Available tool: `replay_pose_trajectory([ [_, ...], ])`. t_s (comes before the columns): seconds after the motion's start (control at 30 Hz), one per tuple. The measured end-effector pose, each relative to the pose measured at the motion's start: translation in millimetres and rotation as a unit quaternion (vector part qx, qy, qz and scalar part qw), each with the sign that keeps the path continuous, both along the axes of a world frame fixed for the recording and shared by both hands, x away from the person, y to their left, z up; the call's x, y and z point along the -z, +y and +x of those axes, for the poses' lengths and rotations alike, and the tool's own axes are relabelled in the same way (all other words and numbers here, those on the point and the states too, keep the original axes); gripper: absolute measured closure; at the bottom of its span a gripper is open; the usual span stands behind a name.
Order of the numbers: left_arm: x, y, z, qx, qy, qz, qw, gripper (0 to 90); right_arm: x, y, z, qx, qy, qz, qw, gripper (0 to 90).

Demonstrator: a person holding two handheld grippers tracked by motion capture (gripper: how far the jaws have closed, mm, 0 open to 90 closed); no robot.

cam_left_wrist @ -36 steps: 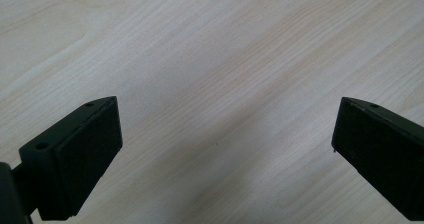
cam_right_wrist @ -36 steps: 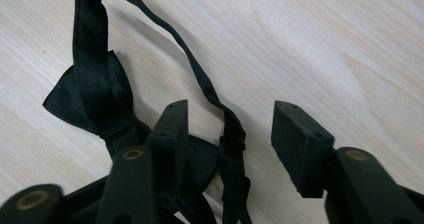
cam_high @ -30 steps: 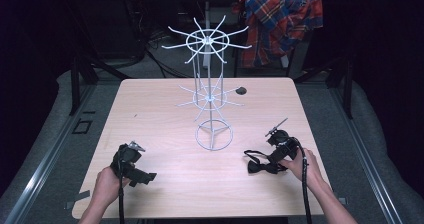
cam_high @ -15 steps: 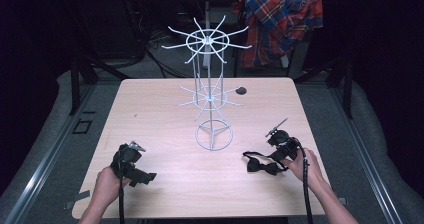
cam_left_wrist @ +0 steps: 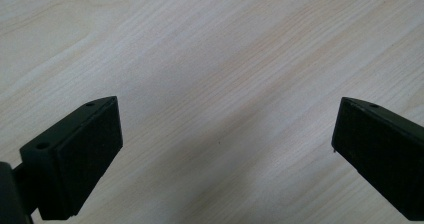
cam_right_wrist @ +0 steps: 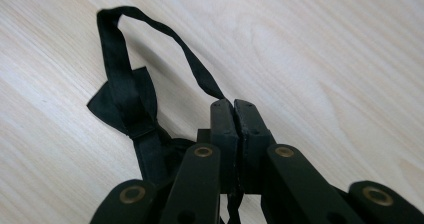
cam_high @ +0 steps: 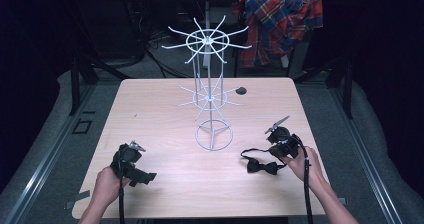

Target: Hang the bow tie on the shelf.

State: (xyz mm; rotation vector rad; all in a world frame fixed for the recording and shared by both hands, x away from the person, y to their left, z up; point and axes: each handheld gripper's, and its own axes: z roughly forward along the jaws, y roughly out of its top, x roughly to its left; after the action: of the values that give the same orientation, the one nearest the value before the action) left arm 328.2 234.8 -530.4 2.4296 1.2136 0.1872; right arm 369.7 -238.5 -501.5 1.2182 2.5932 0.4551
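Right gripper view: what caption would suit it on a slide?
Right gripper shut on a black bow tie's strap over the wooden table.

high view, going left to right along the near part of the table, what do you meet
left gripper → round base of the wire rack → black bow tie → right gripper, shut on the bow tie's strap

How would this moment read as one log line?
right gripper: shut on bow tie strap | left gripper: open, empty | rack: bare
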Motion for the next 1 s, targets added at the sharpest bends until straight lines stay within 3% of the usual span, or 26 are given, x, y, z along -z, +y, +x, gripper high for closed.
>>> replay_pose_trajectory([
  [0.37,0.0,-0.1,0.1,0.0,-0.001,0.0,1.0,0.1,-30.4,-1.1,-11.9,-0.006,-0.057,0.034,0.9978,88.1],
  [1.0,0.1,-0.5,0.0,0.002,-0.001,0.001,1.0,0.1,-59.9,4.9,-25.4,-0.021,-0.109,0.052,0.9924,88.2],
])
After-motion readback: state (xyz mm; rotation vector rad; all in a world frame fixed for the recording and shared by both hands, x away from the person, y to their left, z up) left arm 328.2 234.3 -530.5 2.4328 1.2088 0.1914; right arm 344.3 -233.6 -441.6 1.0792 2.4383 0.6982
